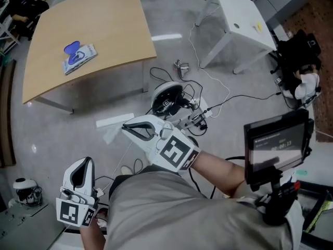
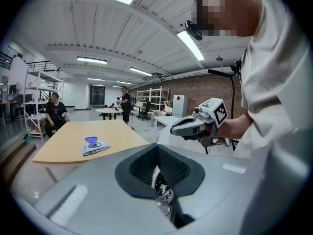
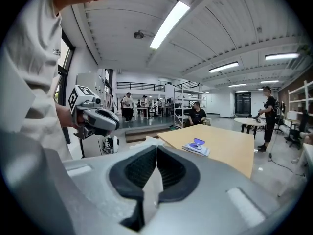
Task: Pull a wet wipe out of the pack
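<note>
The wet wipe pack (image 1: 79, 57), white with a blue flap lid, lies flat on the light wooden table (image 1: 109, 20); it also shows as the pack (image 2: 95, 146) and the pack (image 3: 197, 148) in the gripper views. My right gripper (image 1: 125, 126) is held over the floor, well away from the table, shut on a white wet wipe (image 1: 110, 134) that hangs from its tips. The wipe (image 3: 150, 192) shows between the right gripper (image 3: 156, 153) pads. My left gripper (image 1: 86, 161) is low at my left side, shut and holding nothing. It points toward the table in the left gripper (image 2: 157, 153) view.
On the grey floor between me and the table lie a black-and-white device (image 1: 167, 99) and tangled cables (image 1: 200, 116). A white table (image 1: 242, 20) stands at the back right. A monitor on a stand (image 1: 276, 145) is at my right. People sit and stand in the background.
</note>
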Demonstrator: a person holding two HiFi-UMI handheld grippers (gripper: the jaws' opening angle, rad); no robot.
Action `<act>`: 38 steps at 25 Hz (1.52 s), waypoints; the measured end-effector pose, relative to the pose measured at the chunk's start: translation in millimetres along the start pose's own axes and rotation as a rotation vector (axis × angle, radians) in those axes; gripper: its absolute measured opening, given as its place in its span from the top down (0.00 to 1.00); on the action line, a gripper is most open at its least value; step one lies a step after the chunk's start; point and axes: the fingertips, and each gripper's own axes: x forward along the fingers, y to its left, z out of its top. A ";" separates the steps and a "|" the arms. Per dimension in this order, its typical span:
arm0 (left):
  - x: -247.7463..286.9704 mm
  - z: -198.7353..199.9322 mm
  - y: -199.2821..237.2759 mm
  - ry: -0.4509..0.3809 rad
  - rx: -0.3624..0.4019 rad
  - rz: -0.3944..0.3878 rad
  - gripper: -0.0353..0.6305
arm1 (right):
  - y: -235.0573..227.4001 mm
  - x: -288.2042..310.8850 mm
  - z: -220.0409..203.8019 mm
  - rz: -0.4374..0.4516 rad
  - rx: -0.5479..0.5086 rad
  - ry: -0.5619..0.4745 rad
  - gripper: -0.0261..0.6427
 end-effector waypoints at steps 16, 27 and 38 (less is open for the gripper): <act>-121.4 -16.3 0.4 -0.072 0.046 -0.089 0.94 | 137.0 9.9 59.2 -0.061 -0.054 -0.024 0.95; -110.7 -21.0 3.7 -0.057 0.028 -0.117 0.94 | 134.1 9.1 67.1 -0.069 -0.064 -0.024 0.95; -106.5 -24.5 3.5 -0.052 0.022 -0.128 0.94 | 136.1 10.6 62.9 -0.062 -0.060 -0.016 0.95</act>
